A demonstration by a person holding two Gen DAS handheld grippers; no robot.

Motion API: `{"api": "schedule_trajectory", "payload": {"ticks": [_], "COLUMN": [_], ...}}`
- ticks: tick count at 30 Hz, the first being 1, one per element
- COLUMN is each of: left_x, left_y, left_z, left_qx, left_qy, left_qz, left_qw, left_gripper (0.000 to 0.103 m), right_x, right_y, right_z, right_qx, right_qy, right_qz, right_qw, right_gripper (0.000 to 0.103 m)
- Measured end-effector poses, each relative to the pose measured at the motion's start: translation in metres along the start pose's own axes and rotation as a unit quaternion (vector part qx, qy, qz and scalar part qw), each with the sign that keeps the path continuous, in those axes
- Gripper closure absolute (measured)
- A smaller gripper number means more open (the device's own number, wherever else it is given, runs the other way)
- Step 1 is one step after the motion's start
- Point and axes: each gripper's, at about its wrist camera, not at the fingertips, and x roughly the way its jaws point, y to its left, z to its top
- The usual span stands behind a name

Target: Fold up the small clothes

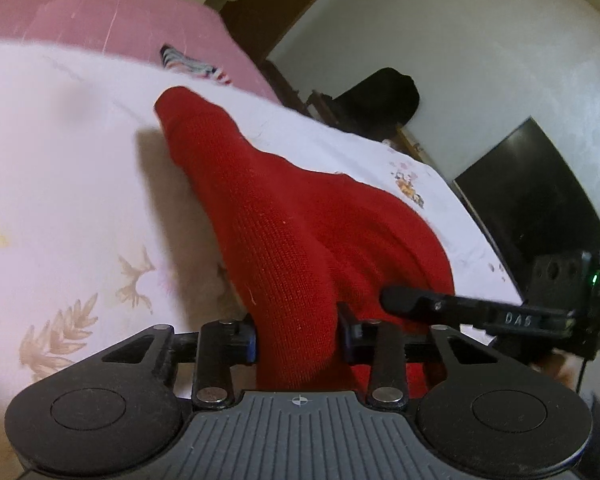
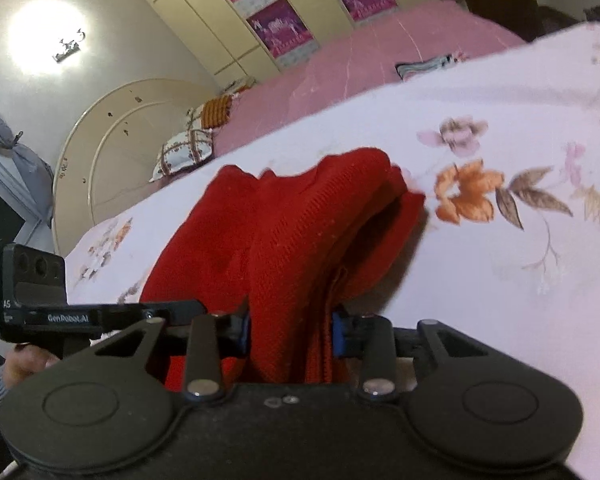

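Observation:
A red knitted garment (image 1: 284,216) lies bunched on a white floral sheet (image 1: 60,160), and both grippers hold it. My left gripper (image 1: 298,332) is shut on a thick fold of it, which rises a little off the sheet toward the camera. My right gripper (image 2: 290,330) is shut on another fold of the red garment (image 2: 300,224), which trails away onto the sheet (image 2: 500,128). The right gripper's fingers (image 1: 408,298) show at the right of the left wrist view, close beside the left one. The left gripper's body (image 2: 40,304) shows at the left of the right wrist view.
A pink bedspread (image 1: 112,12) lies beyond the sheet. A striped cloth (image 1: 188,62) lies at the sheet's far edge. A dark screen (image 1: 540,192) and a dark chair (image 1: 384,96) stand past the bed's right side. Pillows (image 2: 188,152) and a cream headboard (image 2: 112,152) are at the far left.

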Motion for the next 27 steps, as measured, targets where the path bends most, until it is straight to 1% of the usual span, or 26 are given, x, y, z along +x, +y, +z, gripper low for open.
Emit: {"api": "schedule_trajectory", "payload": {"ticks": [3, 7, 11, 16, 19, 23, 25, 27], "left_x": [-0.022, -0.057, -0.099, -0.146, -0.173, -0.204, -0.21, -0.215], "left_y": [-0.011, -0.019, -0.016, -0.005, 0.008, 0.039, 0.054, 0.077], "left_z": [0.005, 0.01, 0.005, -0.006, -0.015, -0.032, -0.041, -0.054], "left_qx": [0.019, 0.033, 0.039, 0.031, 0.022, 0.004, -0.005, -0.025], "left_qy": [-0.014, -0.027, -0.045, -0.063, -0.072, -0.08, -0.081, -0.082], "left_qz": [0.009, 0.021, 0.035, 0.058, 0.076, 0.104, 0.12, 0.129], "left_qw": [0.9997, 0.9989, 0.9976, 0.9958, 0.9943, 0.9914, 0.9895, 0.9879], "left_gripper": [0.067, 0.067, 0.067, 0.067, 0.067, 0.067, 0.067, 0.067], "right_x": [-0.011, -0.012, -0.01, 0.005, 0.022, 0.051, 0.075, 0.092], "right_y": [0.016, 0.041, 0.071, 0.109, 0.129, 0.154, 0.162, 0.165], "right_z": [0.004, 0.014, 0.015, 0.011, 0.007, -0.001, -0.009, -0.018], "right_qx": [-0.014, -0.033, -0.054, -0.074, -0.082, -0.088, -0.084, -0.071], "right_qy": [-0.008, -0.014, -0.016, -0.01, 0.002, 0.022, 0.037, 0.053], "right_qz": [0.004, 0.009, 0.018, 0.038, 0.052, 0.076, 0.089, 0.101], "right_qw": [1.0, 0.999, 0.998, 0.997, 0.995, 0.993, 0.992, 0.991], "right_gripper": [0.069, 0.069, 0.069, 0.069, 0.069, 0.069, 0.069, 0.069]}}
